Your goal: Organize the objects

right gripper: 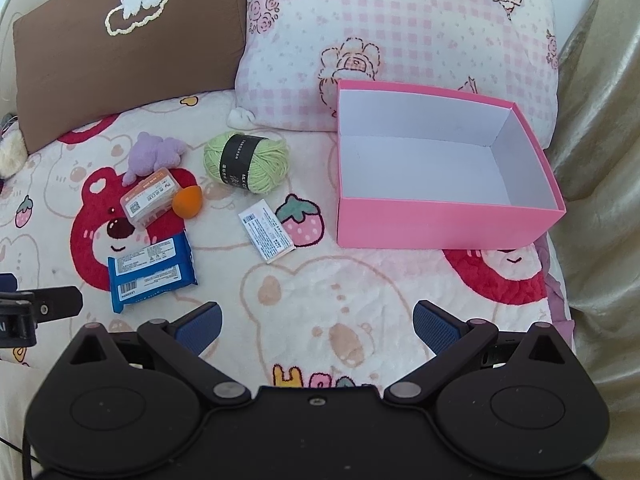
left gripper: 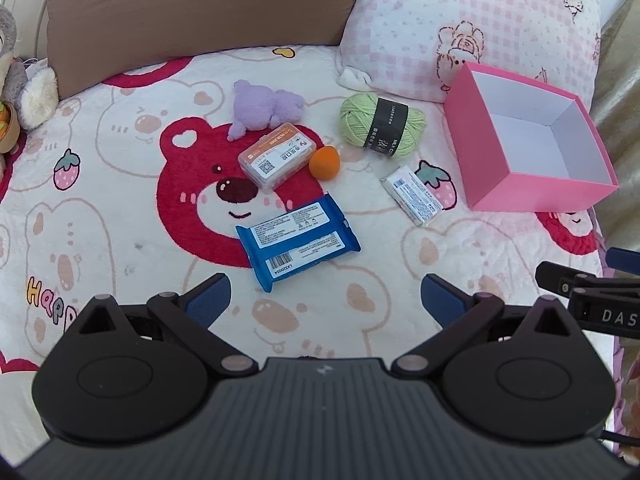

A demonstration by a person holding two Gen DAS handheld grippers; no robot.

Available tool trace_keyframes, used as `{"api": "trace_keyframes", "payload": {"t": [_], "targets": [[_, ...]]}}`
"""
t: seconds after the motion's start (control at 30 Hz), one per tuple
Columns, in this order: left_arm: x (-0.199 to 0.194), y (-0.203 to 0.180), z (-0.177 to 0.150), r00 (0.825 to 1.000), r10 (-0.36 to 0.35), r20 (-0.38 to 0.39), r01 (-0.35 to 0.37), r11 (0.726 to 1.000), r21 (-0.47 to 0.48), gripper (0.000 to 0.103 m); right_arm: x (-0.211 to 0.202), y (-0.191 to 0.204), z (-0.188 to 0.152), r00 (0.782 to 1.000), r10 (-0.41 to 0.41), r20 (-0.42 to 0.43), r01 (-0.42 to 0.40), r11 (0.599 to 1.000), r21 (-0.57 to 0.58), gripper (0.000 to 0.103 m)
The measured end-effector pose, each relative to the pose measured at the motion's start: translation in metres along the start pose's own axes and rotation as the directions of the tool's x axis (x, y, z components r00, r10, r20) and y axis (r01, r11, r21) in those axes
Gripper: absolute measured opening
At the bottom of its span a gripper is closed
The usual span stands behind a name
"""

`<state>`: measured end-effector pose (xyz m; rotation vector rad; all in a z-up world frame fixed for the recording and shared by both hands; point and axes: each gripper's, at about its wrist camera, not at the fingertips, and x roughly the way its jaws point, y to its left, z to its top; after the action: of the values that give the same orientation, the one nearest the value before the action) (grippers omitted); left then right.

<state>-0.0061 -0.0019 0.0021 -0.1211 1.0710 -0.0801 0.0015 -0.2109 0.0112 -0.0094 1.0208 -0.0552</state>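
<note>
On the bear-print blanket lie a blue wipes pack (left gripper: 298,240) (right gripper: 151,276), a clear box with an orange label (left gripper: 277,157) (right gripper: 149,197), an orange sponge (left gripper: 324,163) (right gripper: 187,201), a purple plush (left gripper: 262,107) (right gripper: 154,154), a green yarn ball (left gripper: 382,125) (right gripper: 246,162) and a small white packet (left gripper: 412,195) (right gripper: 266,236). An empty pink box (left gripper: 532,200) (right gripper: 440,224) stands at the right. My left gripper (left gripper: 326,300) hovers open just short of the wipes pack. My right gripper (right gripper: 318,326) hovers open over bare blanket, in front of the pink box.
A brown cushion (left gripper: 200,16) (right gripper: 120,64) and a pink checked pillow (left gripper: 480,20) (right gripper: 400,40) line the far side. A grey plush toy (left gripper: 24,80) sits at the far left. A beige cover (right gripper: 600,160) runs along the right edge.
</note>
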Motion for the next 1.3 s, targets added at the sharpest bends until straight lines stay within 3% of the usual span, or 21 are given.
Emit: {"api": "trace_keyframes", "payload": {"t": [1.3], "targets": [[0.0075,-0.0025,-0.003,1.0,-0.005,-0.024,0.005,1.0,-0.006,0.103,0.0093,-0.0055,-0.0013,0.998,0.003,-0.055,-0.001,0.999,0.032,0.103]]}}
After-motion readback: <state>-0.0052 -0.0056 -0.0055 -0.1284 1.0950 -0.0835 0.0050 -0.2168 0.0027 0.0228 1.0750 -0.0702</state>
